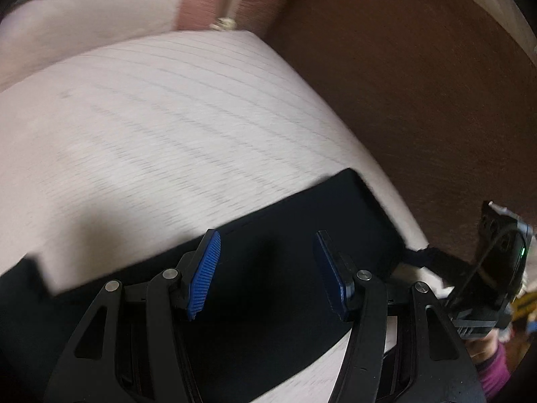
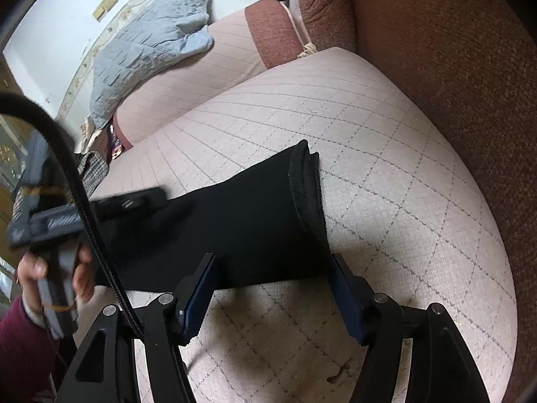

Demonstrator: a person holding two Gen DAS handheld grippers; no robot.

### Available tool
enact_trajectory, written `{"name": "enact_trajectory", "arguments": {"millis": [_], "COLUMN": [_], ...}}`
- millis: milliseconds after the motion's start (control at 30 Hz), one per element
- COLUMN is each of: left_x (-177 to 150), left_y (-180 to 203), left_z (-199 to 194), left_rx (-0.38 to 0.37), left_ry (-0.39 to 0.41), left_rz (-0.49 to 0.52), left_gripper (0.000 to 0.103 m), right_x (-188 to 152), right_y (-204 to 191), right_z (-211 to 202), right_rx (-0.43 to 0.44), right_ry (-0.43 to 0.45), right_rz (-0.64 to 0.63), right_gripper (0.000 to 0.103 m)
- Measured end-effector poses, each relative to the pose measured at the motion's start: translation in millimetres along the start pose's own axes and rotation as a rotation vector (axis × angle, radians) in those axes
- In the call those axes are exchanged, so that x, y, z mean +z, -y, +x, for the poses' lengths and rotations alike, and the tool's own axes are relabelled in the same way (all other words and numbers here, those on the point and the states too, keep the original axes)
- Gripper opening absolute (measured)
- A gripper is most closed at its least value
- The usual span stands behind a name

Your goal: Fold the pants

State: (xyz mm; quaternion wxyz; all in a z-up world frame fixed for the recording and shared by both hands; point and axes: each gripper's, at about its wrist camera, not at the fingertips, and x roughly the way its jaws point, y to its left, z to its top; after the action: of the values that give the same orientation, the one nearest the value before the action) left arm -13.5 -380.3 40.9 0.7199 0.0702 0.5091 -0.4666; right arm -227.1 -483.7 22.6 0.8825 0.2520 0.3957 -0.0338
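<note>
The black pants (image 2: pixel 235 221) lie folded in a band across the pale quilted sofa cushion (image 2: pixel 386 181), with a rolled hem edge (image 2: pixel 303 181) to the right. My right gripper (image 2: pixel 272 268) is open just above the pants' near edge, with nothing between its blue pads. In the left wrist view the pants (image 1: pixel 268 285) fill the lower middle. My left gripper (image 1: pixel 266 252) is open above them and empty. That view is blurred. The left gripper also shows in the right wrist view (image 2: pixel 110 201), held in a hand.
The brown sofa back (image 2: pixel 453 67) runs along the right. A second cushion (image 2: pixel 201 77) lies beyond, with a grey quilted blanket (image 2: pixel 147 50) on it. The right gripper's body (image 1: pixel 496 262) shows at the right edge of the left wrist view.
</note>
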Motion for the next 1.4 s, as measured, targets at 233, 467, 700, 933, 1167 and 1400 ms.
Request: {"name": "enact_trajectory", "arguments": {"millis": [233,467,700,933,1167,1400], "left_x": [36,49,49,52,46,31], "left_y": [28,54,70,64,54,10], "left_z": [47,87,100,76,14,-51], "left_rx": [-0.079,-0.104,-0.079,-0.108,-0.116,-0.102], "left_ry": [-0.076,-0.14,-0.078,-0.048,0.041,0.13], "left_rz": [0.11,0.174,0.243,0.196,0.172,0.079], "left_gripper": [0.058,0.058,0.042,0.015,0.015,0.015], "right_x": [-7,-5,5,9,23,37], "right_y": [12,16,25,-1,-46,-118], "right_z": [-1,8,20,5,-18,-17], "right_rx": [0.076,0.121,0.127,0.078,0.114,0.17], "right_ry": [0.042,0.069,0.075,0.111,0.14,0.147], "right_rz": [-0.022,-0.041,-0.007,-0.083,-0.161,-0.27], "right_gripper": [0.065,0.066,0.016,0.013,0.013,0.013]}}
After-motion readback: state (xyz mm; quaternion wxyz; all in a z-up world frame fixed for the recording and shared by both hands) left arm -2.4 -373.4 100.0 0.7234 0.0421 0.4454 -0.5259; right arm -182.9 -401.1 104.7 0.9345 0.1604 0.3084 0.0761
